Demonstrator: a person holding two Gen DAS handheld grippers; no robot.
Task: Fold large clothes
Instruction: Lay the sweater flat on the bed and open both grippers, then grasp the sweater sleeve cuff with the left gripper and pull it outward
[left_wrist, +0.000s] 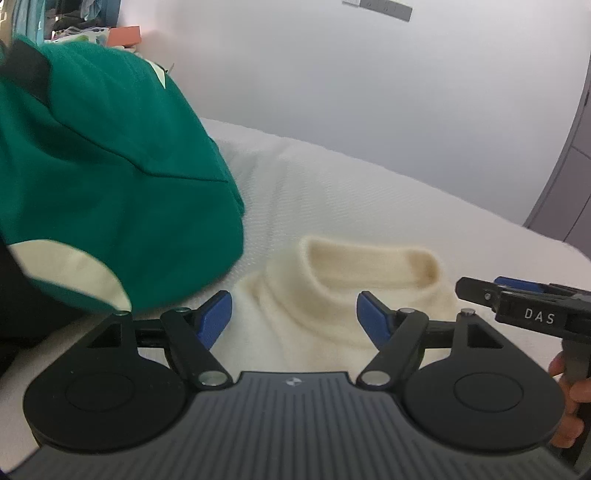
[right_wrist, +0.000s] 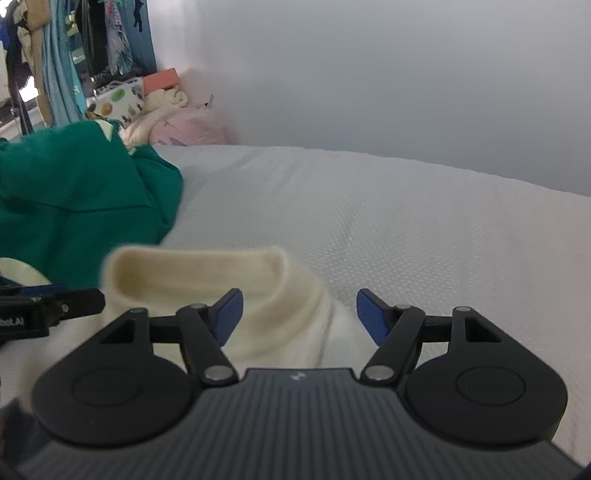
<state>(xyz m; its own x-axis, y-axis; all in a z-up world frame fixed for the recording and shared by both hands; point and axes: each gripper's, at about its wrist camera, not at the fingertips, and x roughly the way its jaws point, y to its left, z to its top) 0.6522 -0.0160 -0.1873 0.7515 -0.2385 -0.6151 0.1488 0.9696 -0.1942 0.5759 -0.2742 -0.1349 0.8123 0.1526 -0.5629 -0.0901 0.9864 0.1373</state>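
Observation:
A cream turtleneck sweater (left_wrist: 343, 295) lies on the white bed, its tall collar standing open toward me; it also shows in the right wrist view (right_wrist: 266, 295). My left gripper (left_wrist: 294, 317) is open and empty, low over the sweater just below the collar. My right gripper (right_wrist: 299, 315) is open and empty, over the sweater's right shoulder beside the collar. A green garment with cream and black patches (left_wrist: 110, 177) is heaped at the left; it also shows in the right wrist view (right_wrist: 74, 192). Each gripper shows at the edge of the other's view.
The white textured bed cover (right_wrist: 424, 229) stretches right and back to a pale wall (left_wrist: 369, 92). Hanging clothes (right_wrist: 74, 55) and a pile of soft items (right_wrist: 166, 110) stand at the far left. A grey cabinet (left_wrist: 569, 177) is at the right.

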